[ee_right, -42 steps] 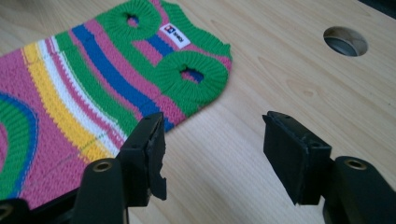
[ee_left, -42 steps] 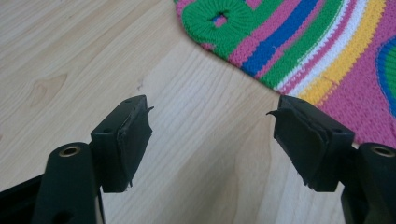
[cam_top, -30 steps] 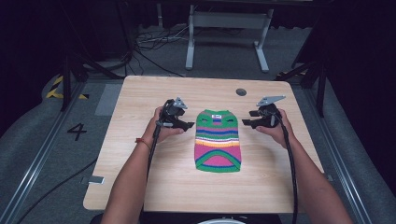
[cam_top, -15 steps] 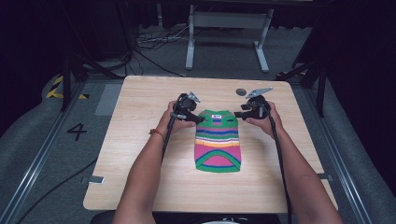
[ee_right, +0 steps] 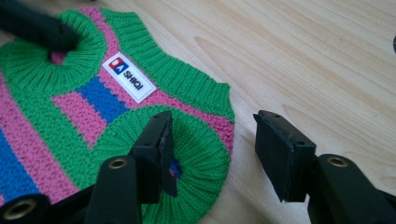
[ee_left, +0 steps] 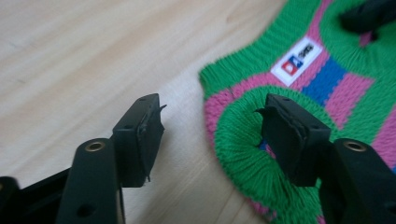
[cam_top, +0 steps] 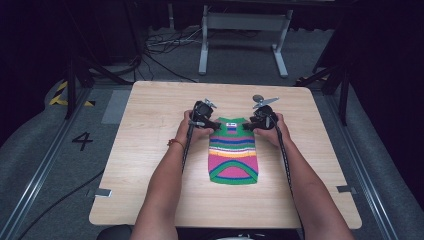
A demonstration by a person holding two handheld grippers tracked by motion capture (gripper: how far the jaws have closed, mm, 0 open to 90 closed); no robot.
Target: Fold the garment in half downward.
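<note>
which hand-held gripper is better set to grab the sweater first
About even, slightly the left hand-held gripper: one jaw is already in the striped knit sweater's armhole. The right hand-held gripper straddles its own armhole edge likewise.

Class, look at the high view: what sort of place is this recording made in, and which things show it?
Probably a lab or recording studio, not a home: a bare wooden table on grey floor with a painted number 4, loose cables, hazard tape and a metal stand against dark surroundings.

light: bright tabletop, dark surroundings | focus: near jaws blurred
</note>
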